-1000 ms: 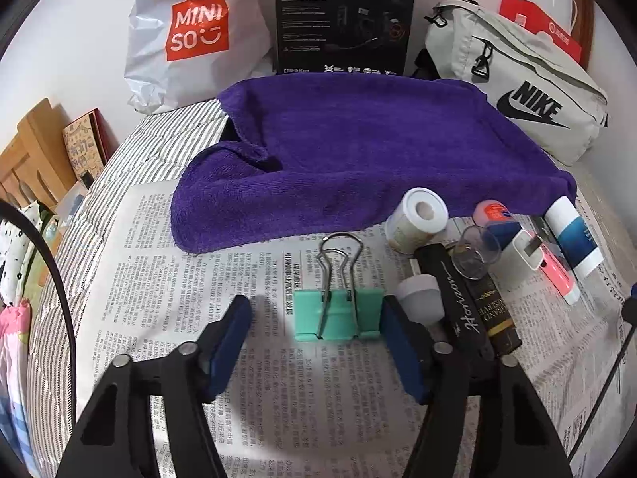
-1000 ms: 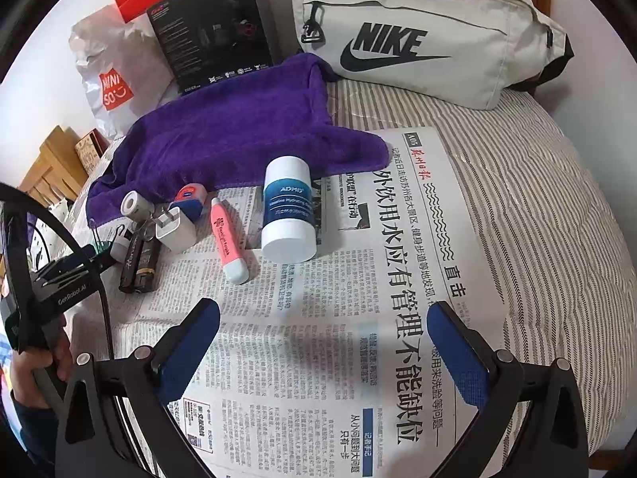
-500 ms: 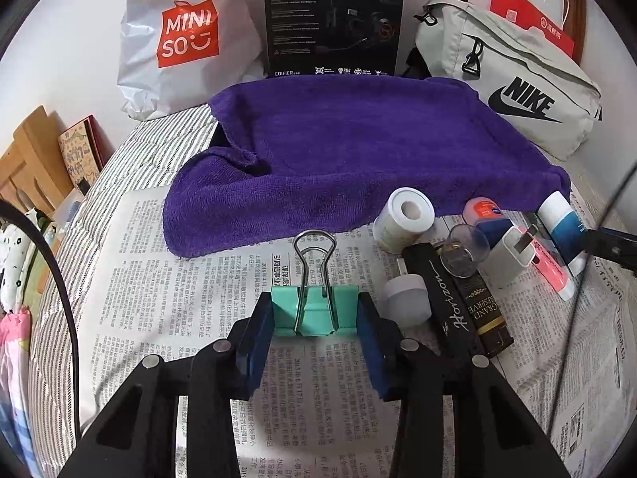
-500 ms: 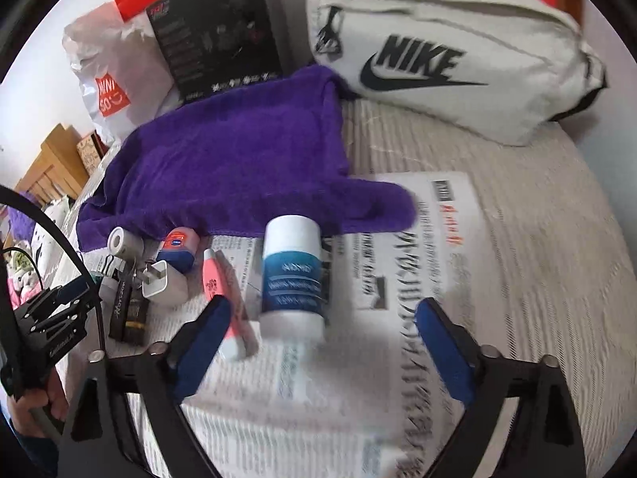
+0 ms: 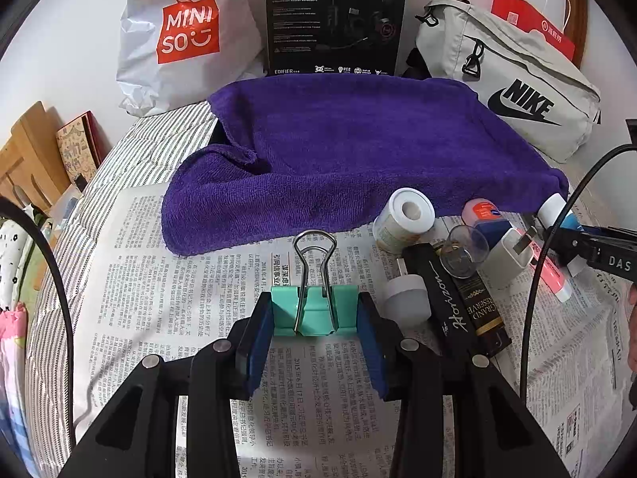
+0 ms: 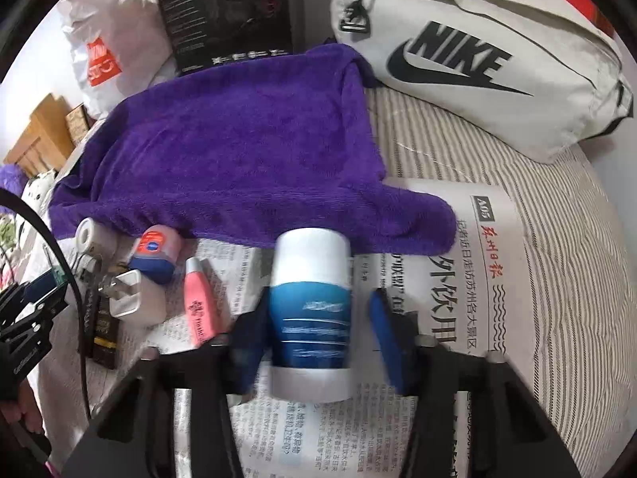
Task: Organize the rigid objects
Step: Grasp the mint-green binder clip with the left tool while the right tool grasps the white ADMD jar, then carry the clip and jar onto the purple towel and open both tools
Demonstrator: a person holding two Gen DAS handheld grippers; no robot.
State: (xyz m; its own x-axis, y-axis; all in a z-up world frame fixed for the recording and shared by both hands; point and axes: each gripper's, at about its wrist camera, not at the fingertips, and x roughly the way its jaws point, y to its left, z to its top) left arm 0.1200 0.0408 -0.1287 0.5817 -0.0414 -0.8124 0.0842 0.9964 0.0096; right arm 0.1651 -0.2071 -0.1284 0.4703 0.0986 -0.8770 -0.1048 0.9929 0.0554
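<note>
Left claw clamps green binder clip on newspaper; right claw straddles blue-white bottle, left pad touching, right pad apart.

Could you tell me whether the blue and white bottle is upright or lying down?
Lying down: the blue and white bottle rests lengthwise on the newspaper.

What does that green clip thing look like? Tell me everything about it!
The binder clip has a mint-green body, probably painted metal, with two silver wire handles looping away from the camera. It sits on the newspaper, just in front of the purple towel. The left tool grips it, a blue pad pressed against each end.
</note>
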